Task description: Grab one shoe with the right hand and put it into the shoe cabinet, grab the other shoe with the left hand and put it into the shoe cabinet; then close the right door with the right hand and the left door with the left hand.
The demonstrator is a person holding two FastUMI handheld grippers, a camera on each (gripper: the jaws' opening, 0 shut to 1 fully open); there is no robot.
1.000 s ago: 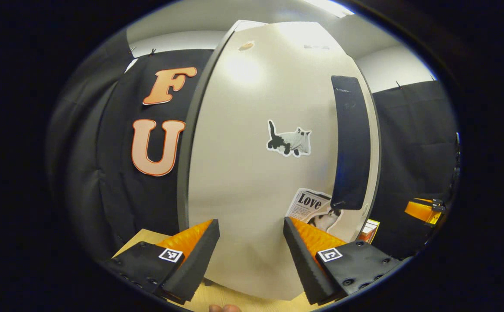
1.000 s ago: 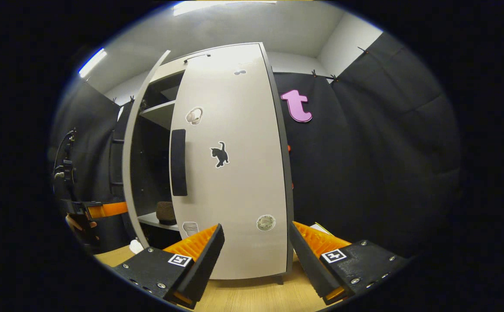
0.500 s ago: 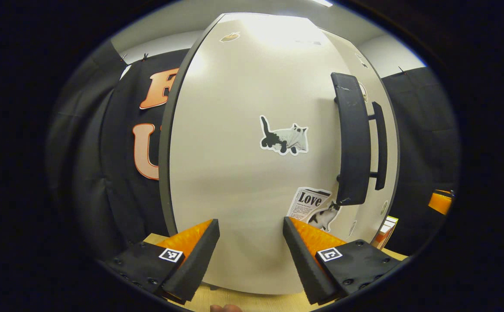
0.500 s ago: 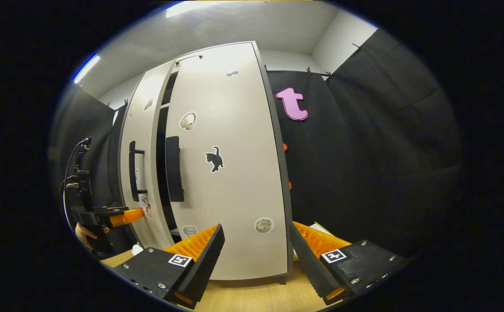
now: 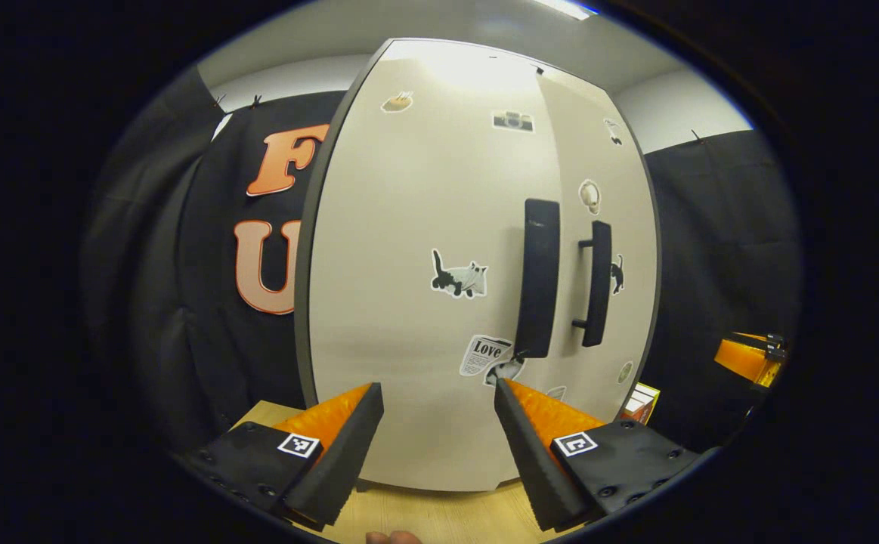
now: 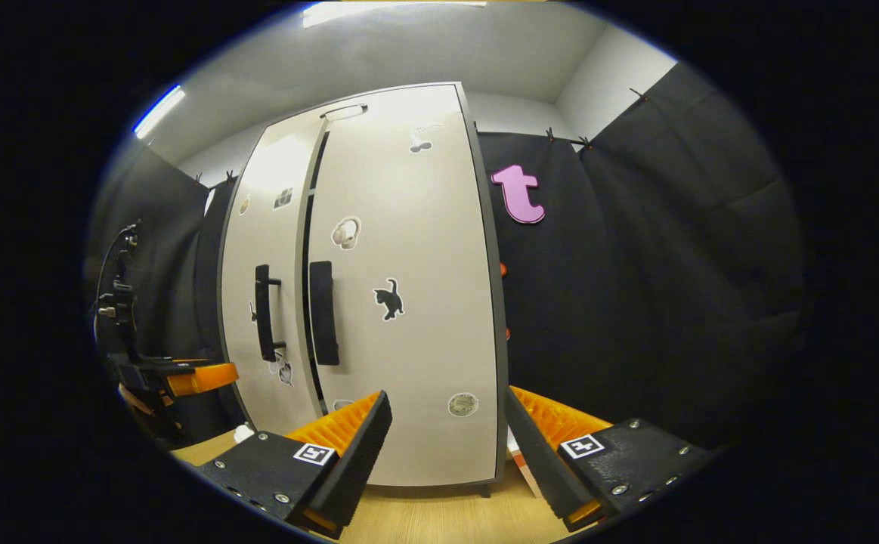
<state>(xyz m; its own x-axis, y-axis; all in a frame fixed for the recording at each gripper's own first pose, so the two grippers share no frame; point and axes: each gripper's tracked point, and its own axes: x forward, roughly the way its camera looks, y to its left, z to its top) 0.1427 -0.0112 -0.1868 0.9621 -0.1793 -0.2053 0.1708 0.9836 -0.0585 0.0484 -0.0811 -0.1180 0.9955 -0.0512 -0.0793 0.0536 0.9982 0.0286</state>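
You are in a staged recording booth, not a real home. Black cloth (image 6: 636, 302) pinned up with clips drapes the walls at your 9 and 3 o'clock, with plain white wall (image 6: 515, 106) and ceiling above it and a strip light (image 6: 158, 110) overhead. At 12 o'clock one white cabinet (image 5: 424, 227) stands alone on a pale wooden desk (image 6: 439, 514), its two doors dotted with cat stickers (image 5: 459, 273) and fitted with black handles (image 5: 539, 278). Camera gear on a cabled stand (image 6: 118, 302) sits at 9 o'clock in the right gripper view.
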